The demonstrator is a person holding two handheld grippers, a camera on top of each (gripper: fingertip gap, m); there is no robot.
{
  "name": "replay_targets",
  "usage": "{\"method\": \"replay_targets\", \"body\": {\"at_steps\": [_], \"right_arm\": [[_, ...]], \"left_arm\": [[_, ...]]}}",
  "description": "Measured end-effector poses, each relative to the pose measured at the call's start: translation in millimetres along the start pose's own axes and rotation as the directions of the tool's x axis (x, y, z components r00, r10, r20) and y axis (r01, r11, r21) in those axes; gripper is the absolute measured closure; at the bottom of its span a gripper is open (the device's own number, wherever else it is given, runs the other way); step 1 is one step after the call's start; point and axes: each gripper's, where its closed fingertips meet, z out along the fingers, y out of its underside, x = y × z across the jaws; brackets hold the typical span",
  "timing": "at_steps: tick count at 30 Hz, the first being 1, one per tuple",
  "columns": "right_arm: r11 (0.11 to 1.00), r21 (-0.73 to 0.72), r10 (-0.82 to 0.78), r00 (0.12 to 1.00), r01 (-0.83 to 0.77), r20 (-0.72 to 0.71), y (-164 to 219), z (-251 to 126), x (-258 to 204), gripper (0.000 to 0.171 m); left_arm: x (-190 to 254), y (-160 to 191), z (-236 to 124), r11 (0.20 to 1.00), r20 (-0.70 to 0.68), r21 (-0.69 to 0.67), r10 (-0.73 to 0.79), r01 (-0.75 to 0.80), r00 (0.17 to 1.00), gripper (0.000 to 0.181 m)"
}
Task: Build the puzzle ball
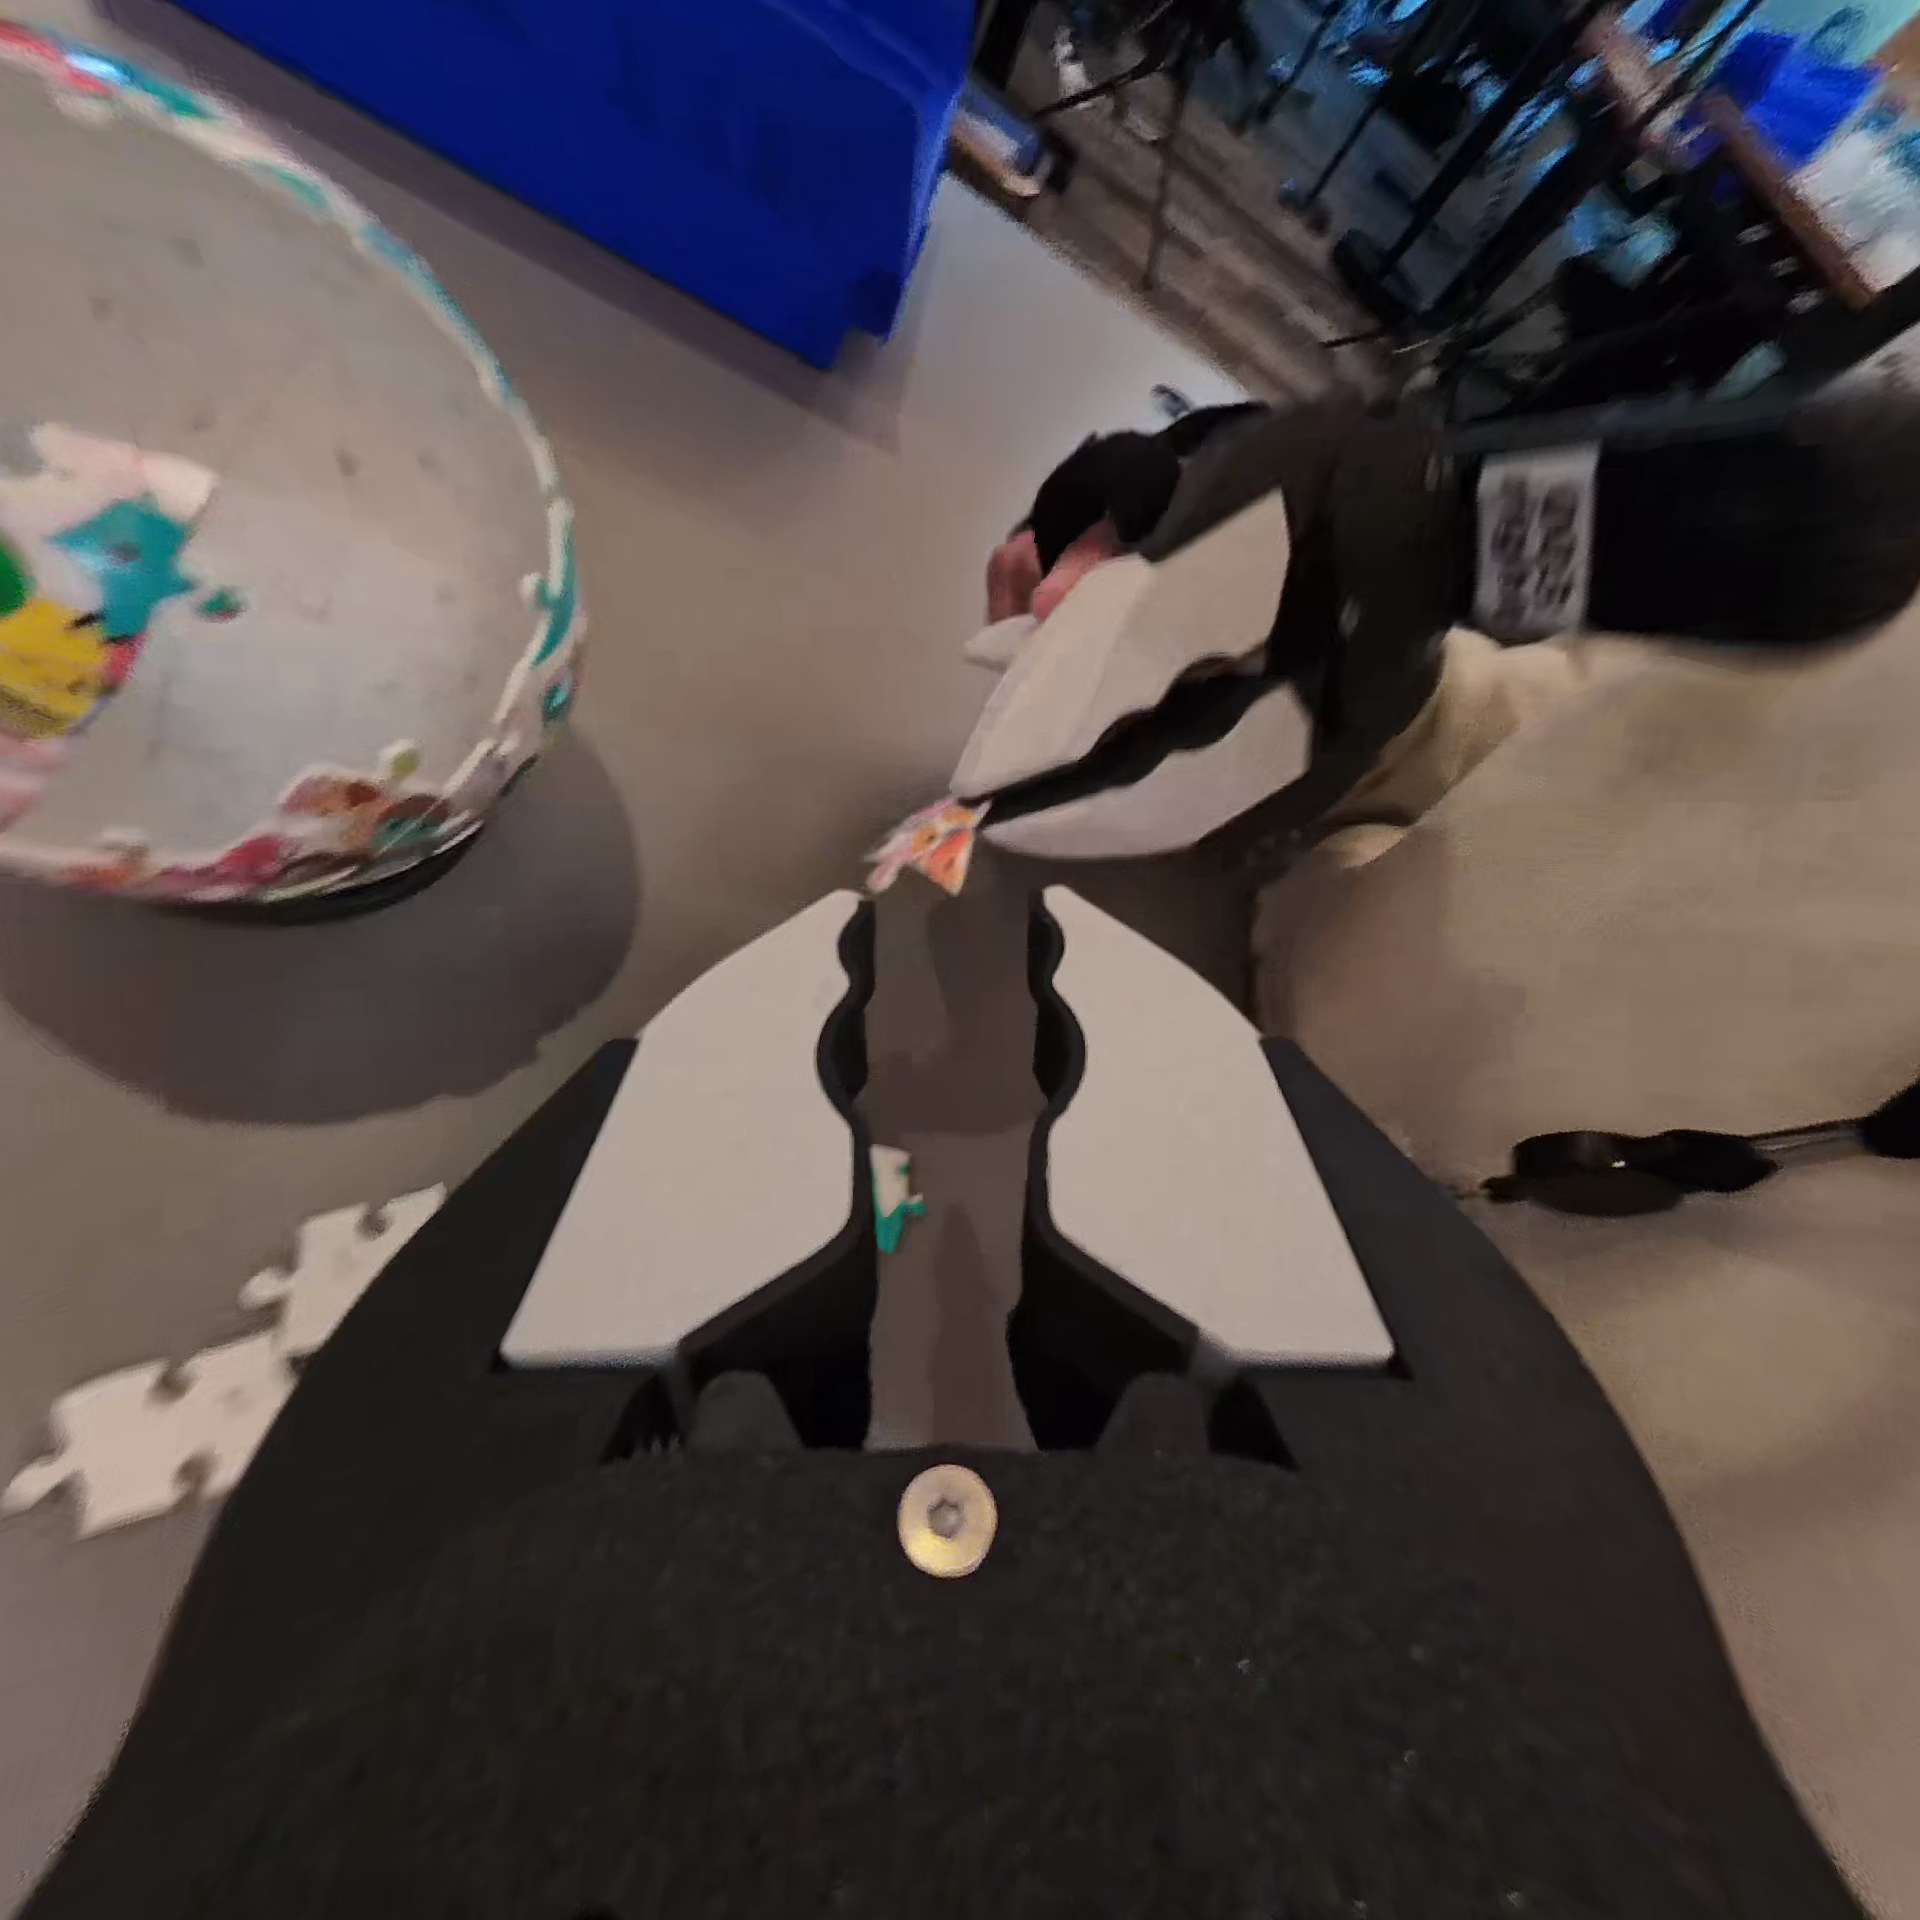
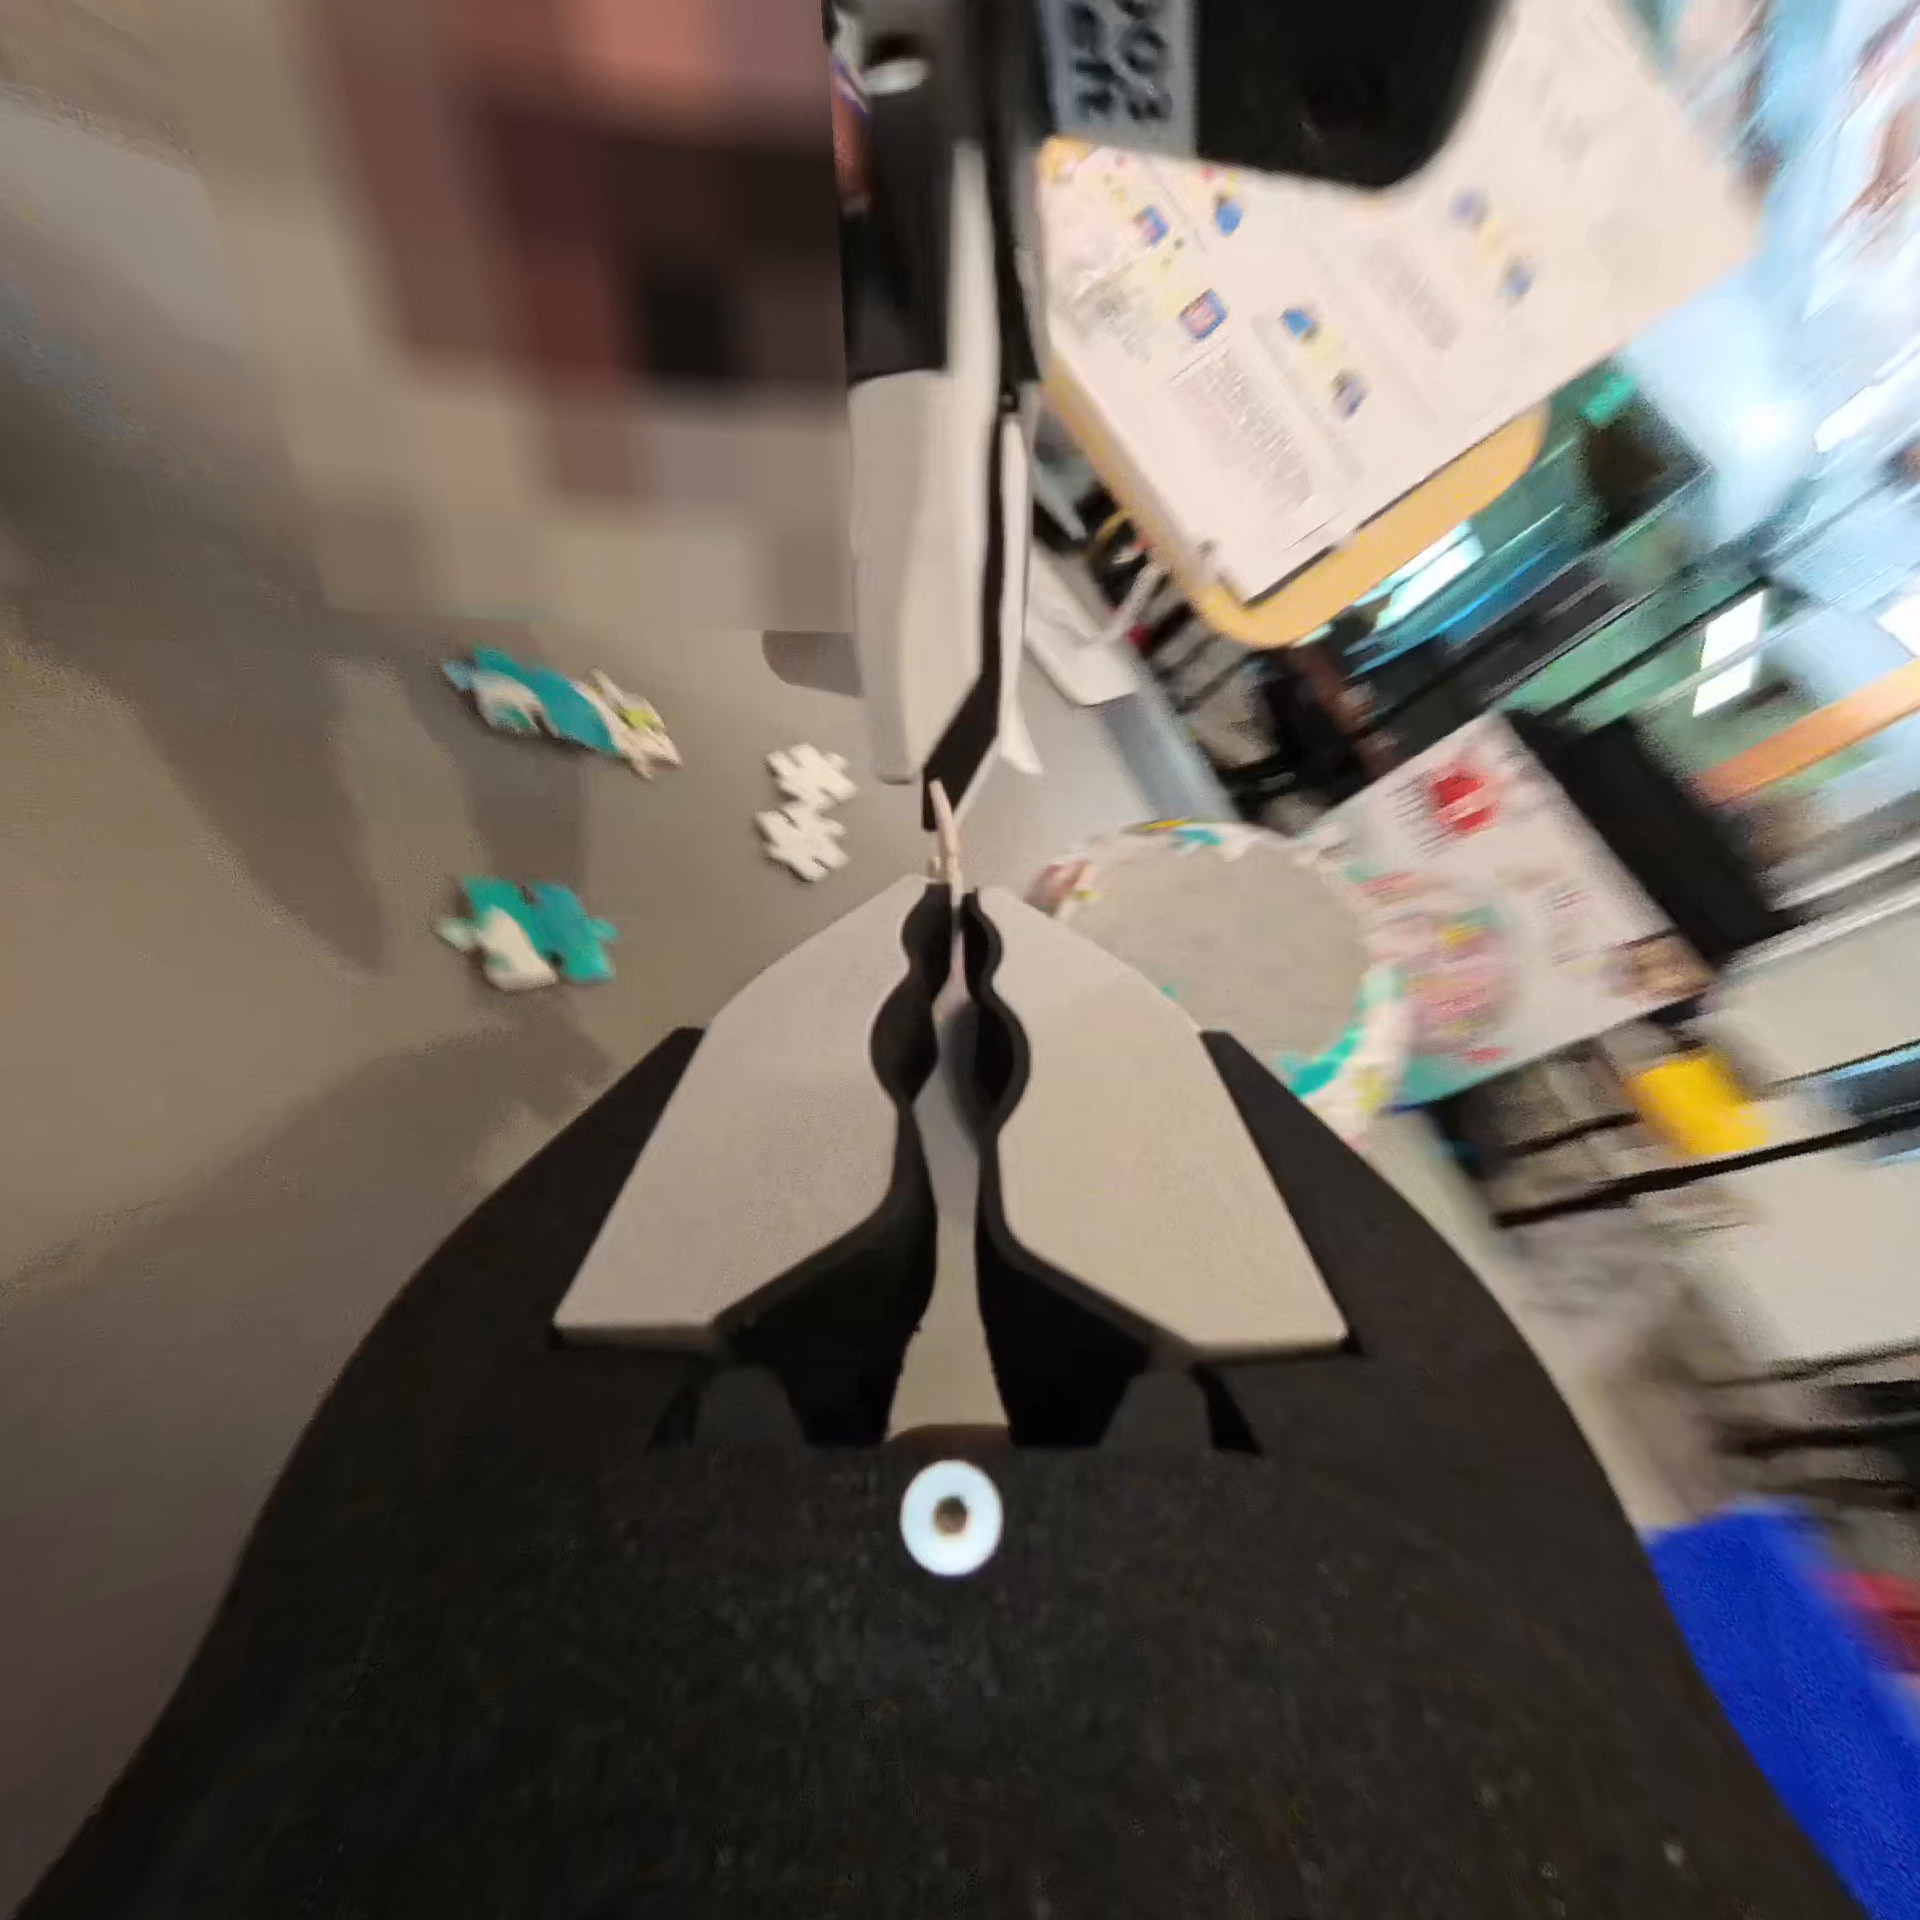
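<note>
right tongs [image 2: 948,902] pinching a puzzle piece [image 1: 928,855]
left tongs [image 1: 951,909] wide apart, empty; half-built puzzle ball [image 1: 312,582] on tabletop [image 1: 727,644].

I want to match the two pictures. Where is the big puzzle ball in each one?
Left wrist view: the puzzle ball fills the upper left, open like a bowl, on the grey table.
Right wrist view: it is blurry, right of centre, just past the right gripper.
Shared landmark: the puzzle piece pinched in the right gripper, seen edge-on in the right wrist view.
</note>
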Motion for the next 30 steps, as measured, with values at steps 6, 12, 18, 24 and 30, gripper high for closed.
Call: {"method": "replay_targets", "body": {"at_steps": [6,12,18,24,30], "right_arm": [[0.453,-0.012,0.843,0.424,-0.891,0.332,0,8,26,0.169],[0.039,-0.087,0.896,-0.003,-0.995,0.443,30,-4,50,0.169],[0.106,-0.055,0.915,0.076,-0.993,0.396,48,-21,53,0.169],[0.158,-0.068,0.92,0.122,-0.985,0.372,41,-26,53,0.169],[0.411,-0.096,0.87,0.358,-0.906,0.34,39,-13,22,0.169]], "left_arm": [[-25,11,-35,0.999,0.178,0.05,-0.002,-0.007,0.984,0.159],[-36,32,-64,0.989,0.356,0.146,-0.043,-0.011,0.934,0.164],[-24,88,-133,0.935,0.506,0.355,-0.178,-0.016,0.844,0.164],[-6,135,-217,0.844,0.542,0.536,-0.363,0.021,0.758,0.16],[1,187,-263,0.753,0.537,0.655,-0.52,0.06,0.664,0.159]]}}
